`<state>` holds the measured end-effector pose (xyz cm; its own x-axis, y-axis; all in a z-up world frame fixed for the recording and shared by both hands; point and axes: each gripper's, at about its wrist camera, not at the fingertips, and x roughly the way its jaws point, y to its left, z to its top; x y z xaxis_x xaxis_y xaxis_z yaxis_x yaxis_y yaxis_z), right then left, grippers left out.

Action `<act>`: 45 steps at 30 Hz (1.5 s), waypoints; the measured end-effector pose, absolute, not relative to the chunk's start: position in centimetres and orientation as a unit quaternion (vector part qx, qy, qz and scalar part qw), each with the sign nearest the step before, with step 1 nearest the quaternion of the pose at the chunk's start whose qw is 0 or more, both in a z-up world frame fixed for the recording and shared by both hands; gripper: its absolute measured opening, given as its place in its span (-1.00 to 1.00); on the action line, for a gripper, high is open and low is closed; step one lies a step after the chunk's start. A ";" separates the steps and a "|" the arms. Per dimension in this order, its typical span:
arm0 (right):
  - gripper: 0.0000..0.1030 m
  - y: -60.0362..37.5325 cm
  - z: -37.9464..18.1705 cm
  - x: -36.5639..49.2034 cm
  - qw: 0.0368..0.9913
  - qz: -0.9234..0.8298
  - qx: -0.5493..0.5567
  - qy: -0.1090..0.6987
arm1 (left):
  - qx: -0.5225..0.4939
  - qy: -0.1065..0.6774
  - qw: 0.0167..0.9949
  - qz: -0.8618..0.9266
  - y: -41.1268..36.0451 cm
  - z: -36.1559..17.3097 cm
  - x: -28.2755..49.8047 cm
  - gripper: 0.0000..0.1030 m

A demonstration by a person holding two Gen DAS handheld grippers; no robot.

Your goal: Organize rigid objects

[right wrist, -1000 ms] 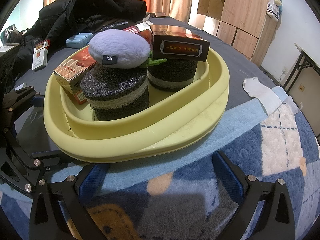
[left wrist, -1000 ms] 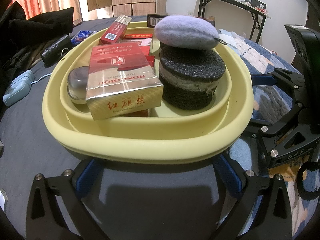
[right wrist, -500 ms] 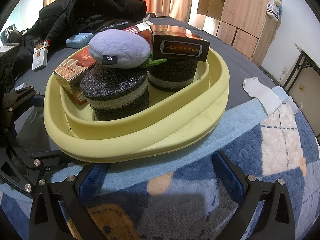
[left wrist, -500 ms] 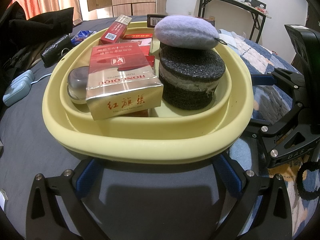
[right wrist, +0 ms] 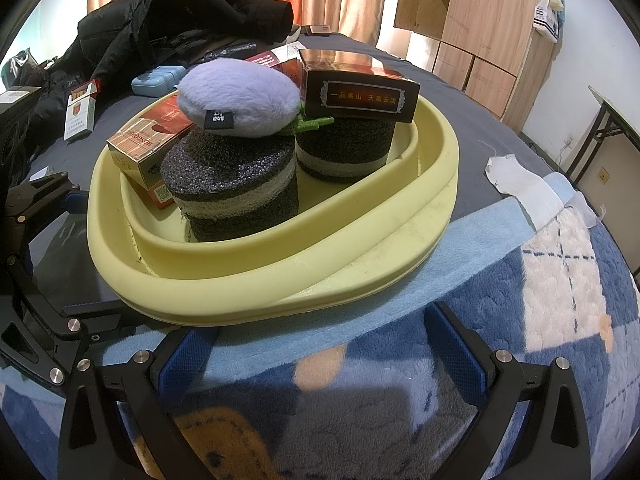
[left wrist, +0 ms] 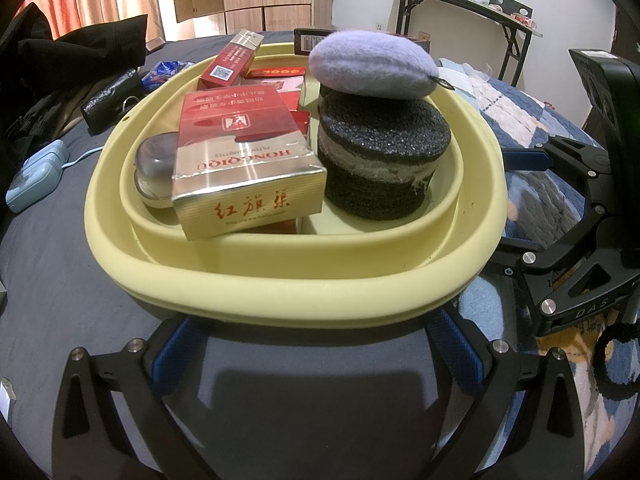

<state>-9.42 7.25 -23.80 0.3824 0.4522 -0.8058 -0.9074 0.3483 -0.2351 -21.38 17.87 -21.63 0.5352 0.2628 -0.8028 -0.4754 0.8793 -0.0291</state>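
On the far left of the left wrist view a pale blue case (left wrist: 34, 178) lies on the dark grey bedcover (left wrist: 52, 288), with a black jacket (left wrist: 80, 56) heaped behind it. Next comes the yellow basin (left wrist: 280, 292), which rests on the bed and holds the sorted things. At its left side a clear oval box (left wrist: 154, 168) sits against a red and gold cigarette pack (left wrist: 244, 168) lying flat on other packs; a slimmer red pack (left wrist: 232, 60) leans on the back rim. To the right of these stands a round black sponge (left wrist: 380, 160) with a pale band, and a lilac plush pad (left wrist: 372, 66) lies on top of it. The left gripper (left wrist: 316, 344) sits low in front of the basin, its blue fingers (left wrist: 176, 350) spread wide with their tips under the near rim, holding nothing. At the right edge is the right gripper (left wrist: 524, 160), also beside the basin.

From the right wrist view, a second black sponge (right wrist: 344, 152) stands behind the first with a dark box (right wrist: 360, 88) across its top. The right gripper (right wrist: 320, 344) is likewise spread wide and empty over the blue plush blanket (right wrist: 520, 320), near the basin's rim
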 end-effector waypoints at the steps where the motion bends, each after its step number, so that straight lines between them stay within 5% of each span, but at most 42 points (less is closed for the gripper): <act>1: 0.99 7.3 -23.8 -9.4 0.754 0.451 -0.350 0.325 | -0.123 0.433 0.867 0.213 17.9 -21.6 -21.4 1.00; 45: 0.99 6.8 -23.6 -9.7 0.755 0.450 -0.348 0.326 | -0.123 0.433 0.867 0.213 17.8 -21.6 -21.4 1.00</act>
